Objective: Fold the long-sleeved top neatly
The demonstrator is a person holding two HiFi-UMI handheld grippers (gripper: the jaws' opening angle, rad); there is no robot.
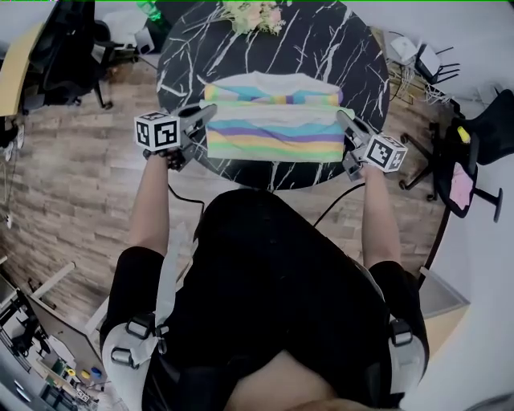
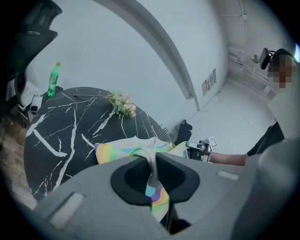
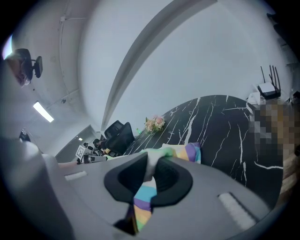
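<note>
Nearest are the two grippers, just over the near rim of the round black marble-look table with white veins (image 1: 321, 48).
- The left gripper (image 1: 206, 113) is clamped on the left side edge of the pastel rainbow-striped soft knit long-sleeved top (image 1: 273, 120).
- The right gripper (image 1: 344, 119) is clamped on the top's right side edge.
- Each gripper view shows a pinch of striped cloth squeezed between the black pads, with the loose end hanging below the jaws (left (image 2: 152, 168), right (image 3: 149, 180)).

The top lies on the near half of the table as a flat, wide rectangle. No sleeves stick out, so they are probably already tucked in.

Handling, as a judgement:
- The cloth is light and limp and has no stiffness, so it will sag in the middle between the two grips.
- The rubbery pads should hold it well, but the smooth tabletop lets the lower layers slide and wrinkle.
- It is best taken at matching points on both side edges, catching every layer, and kept gently taut while folding.
- It is not fragile.

Farther back, a small bunch of pale pink and white flowers (image 1: 253, 16) sits at the table's far edge. A green plastic bottle (image 2: 53, 79) stands beyond the far-left rim.
</note>
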